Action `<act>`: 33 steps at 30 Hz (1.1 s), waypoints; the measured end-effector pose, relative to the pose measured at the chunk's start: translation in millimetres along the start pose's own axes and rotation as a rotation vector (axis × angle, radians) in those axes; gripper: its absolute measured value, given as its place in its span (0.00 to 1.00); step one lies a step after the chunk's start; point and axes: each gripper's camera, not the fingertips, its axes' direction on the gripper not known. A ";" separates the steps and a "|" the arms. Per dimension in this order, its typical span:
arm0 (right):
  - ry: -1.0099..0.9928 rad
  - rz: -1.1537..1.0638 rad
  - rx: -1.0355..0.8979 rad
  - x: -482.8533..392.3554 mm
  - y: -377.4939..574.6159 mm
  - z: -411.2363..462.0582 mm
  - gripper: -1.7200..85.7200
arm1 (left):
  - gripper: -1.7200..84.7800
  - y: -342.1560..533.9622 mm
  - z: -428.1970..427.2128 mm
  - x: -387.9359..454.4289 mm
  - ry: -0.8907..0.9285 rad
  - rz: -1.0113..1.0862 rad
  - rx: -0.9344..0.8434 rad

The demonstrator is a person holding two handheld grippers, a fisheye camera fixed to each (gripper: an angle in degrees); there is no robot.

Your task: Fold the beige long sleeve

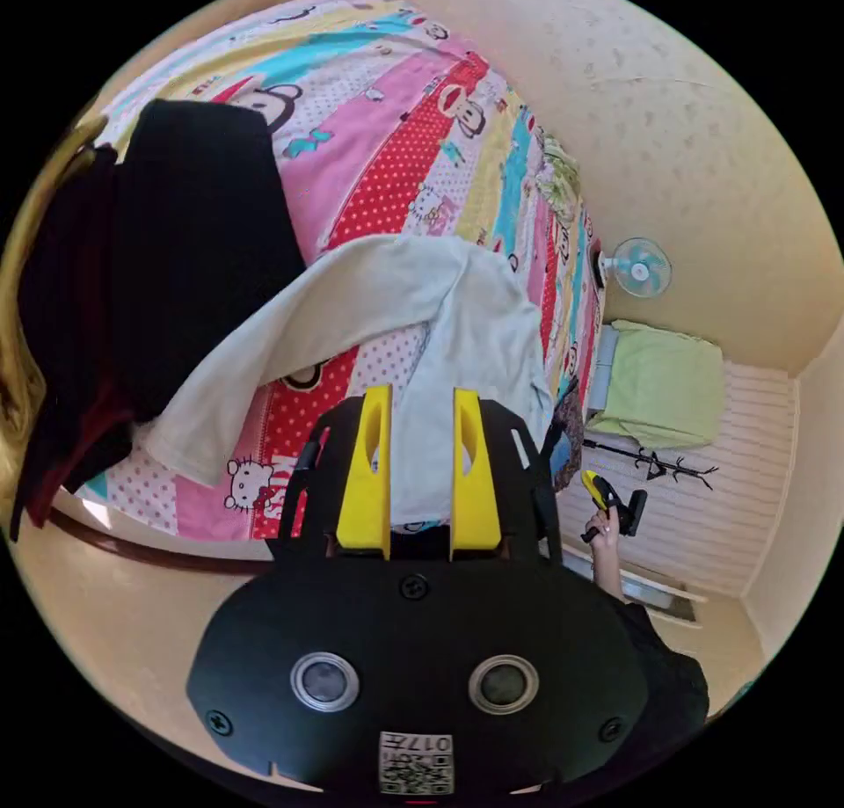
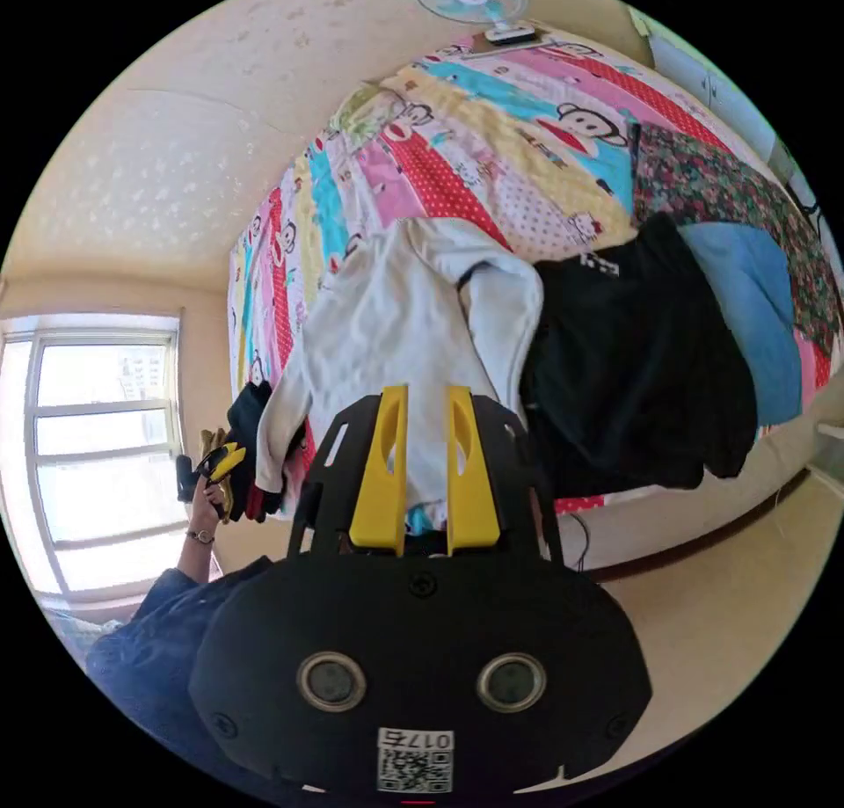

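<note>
Here, the beige top (image 1: 457,333) lies spread on a patterned bed (image 1: 413,140), hem at the near edge, collar toward the far wall, one sleeve (image 1: 290,333) flung out sideways beside dark clothes (image 1: 193,228). Both the left gripper (image 1: 420,404) and the right gripper (image 2: 425,404) hover off the near edge, jaws parted and holding nothing. The top runs lengthwise straight away from both; neither looks clearly nearer.

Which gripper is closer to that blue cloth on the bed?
Right. The right gripper hovers over the beige shirt, the blue cloth just past the black garment; the left gripper is off the shirt's opposite side.
</note>
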 end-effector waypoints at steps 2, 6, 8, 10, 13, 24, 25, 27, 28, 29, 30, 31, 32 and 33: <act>0.062 0.168 -0.089 64.3 36.1 7.2 0.10 | 0.15 29.0 18.1 -57.2 0.075 -0.120 -0.056; -0.004 0.408 -0.030 126.4 80.1 -22.5 0.10 | 0.15 54.3 41.4 -99.8 0.210 -0.180 -0.128; -0.029 0.449 -0.014 134.4 80.5 -39.1 0.11 | 0.16 52.1 61.6 -98.1 0.192 -0.115 -0.222; 0.016 0.412 -0.029 124.3 64.1 -47.3 0.11 | 0.16 46.9 76.3 -88.7 0.158 -0.036 -0.286; 0.105 0.309 -0.081 94.1 22.6 -49.5 0.12 | 0.17 42.4 98.6 -73.5 0.114 0.063 -0.364; 0.251 0.118 -0.213 39.5 -109.7 4.0 0.15 | 0.16 76.7 118.3 -77.4 -0.136 0.155 -0.364; 0.249 0.116 -0.223 40.8 -124.4 11.3 0.15 | 0.15 77.0 115.3 -80.9 -0.148 0.156 -0.366; 0.265 0.125 -0.280 47.0 -145.7 28.1 0.15 | 0.14 76.2 109.8 -88.6 -0.138 0.129 -0.374; 0.283 0.121 -0.340 52.6 -157.4 42.6 0.14 | 0.14 74.8 105.3 -94.7 -0.118 0.088 -0.381; 0.298 0.111 -0.412 58.6 -166.7 58.2 0.13 | 0.13 73.8 102.0 -100.4 -0.110 0.043 -0.387; 0.305 0.108 -0.449 61.4 -170.9 65.5 0.11 | 0.12 73.5 100.6 -102.5 -0.112 0.025 -0.390; 0.327 0.100 -0.530 66.1 -179.2 79.0 0.07 | 0.11 73.7 97.8 -105.1 -0.124 0.000 -0.395; 0.362 0.098 -0.620 69.3 -186.1 89.6 0.05 | 0.09 75.7 95.7 -106.4 -0.124 -0.017 -0.415; 0.368 0.085 -0.662 69.1 -189.0 93.2 0.04 | 0.08 77.4 95.3 -106.7 -0.106 -0.022 -0.433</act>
